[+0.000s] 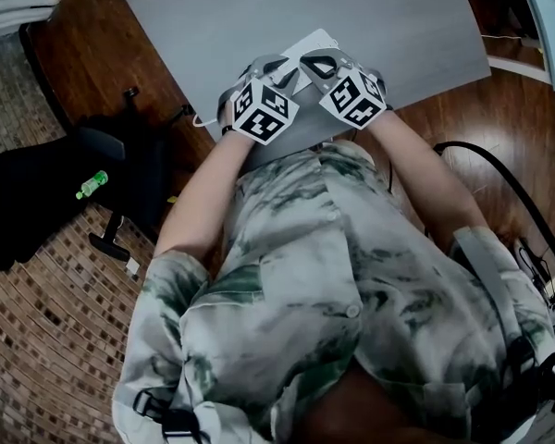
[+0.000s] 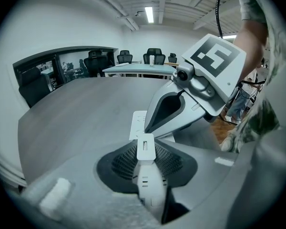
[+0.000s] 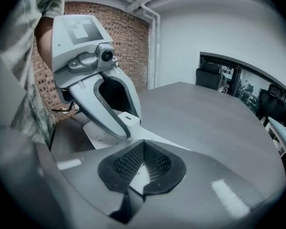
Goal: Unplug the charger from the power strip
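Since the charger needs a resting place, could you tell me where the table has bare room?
The grey tabletop is bare beyond the white rectangular power strip. Its near edge is crowded: left gripper and right gripper meet over the strip and small white charger.

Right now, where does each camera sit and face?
Head view: on the head, steeply down; patterned shirt, left gripper, right gripper, grey table.
Left gripper view: rides it, along jaws gripping the white block charger; right gripper ahead.
Right gripper view: rides it, along shut jaws; left gripper ahead.
Gripper views share: flat white plastic power strip.
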Demonstrator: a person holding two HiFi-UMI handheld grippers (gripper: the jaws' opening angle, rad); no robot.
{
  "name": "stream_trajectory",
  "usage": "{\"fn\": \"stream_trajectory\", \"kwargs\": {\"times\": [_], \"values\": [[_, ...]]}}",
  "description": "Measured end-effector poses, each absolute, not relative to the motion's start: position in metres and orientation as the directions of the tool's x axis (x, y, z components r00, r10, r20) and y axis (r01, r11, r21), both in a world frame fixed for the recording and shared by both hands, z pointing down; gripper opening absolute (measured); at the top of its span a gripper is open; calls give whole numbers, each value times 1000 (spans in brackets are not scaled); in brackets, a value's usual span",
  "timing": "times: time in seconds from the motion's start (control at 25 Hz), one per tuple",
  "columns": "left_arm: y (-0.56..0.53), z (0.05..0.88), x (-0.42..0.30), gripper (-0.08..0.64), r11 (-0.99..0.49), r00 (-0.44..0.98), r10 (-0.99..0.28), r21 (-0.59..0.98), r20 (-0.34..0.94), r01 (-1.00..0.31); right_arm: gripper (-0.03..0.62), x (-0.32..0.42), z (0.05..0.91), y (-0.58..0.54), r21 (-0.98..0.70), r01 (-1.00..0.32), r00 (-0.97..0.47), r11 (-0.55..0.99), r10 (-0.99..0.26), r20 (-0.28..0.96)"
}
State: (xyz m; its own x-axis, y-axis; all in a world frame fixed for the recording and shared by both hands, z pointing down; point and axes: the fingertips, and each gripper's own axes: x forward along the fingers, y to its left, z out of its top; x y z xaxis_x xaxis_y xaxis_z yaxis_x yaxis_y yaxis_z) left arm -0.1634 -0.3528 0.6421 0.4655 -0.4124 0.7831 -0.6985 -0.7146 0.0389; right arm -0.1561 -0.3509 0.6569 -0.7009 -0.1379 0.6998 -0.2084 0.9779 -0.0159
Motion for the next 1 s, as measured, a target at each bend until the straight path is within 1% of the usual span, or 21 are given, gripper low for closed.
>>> {"fn": "stream_trajectory", "kwargs": {"times": [0.36, 0.44, 0.6, 0.8, 0.92, 1.0], "values": [[-352, 641, -165, 104, -710, 446, -396, 41, 803, -703, 3, -158, 655, -351, -71, -234, -695, 970, -116, 710], [-352, 635, -167, 104, -704, 447, -410, 35, 795, -709, 3, -161, 655, -349, -70, -231, -696, 971, -114, 709], [-382, 572, -175, 106, -692, 458, -526, -47, 716, -721, 2, -160, 655, -350, -49, -226, -698, 973, -126, 705], [-381, 539, -192, 106, -698, 472, -523, -40, 709, -715, 2, -160, 658, -349, -62, -220, -703, 973, -114, 702], [-367, 522, -196, 107, -665, 468, -544, -18, 697, -746, 2, -155, 656, -348, -80, -224, -724, 971, -110, 681], [-358, 508, -200, 106, -630, 452, -573, -14, 683, -777, 2, -148, 647, -348, -53, -221, -738, 974, -132, 662]]}}
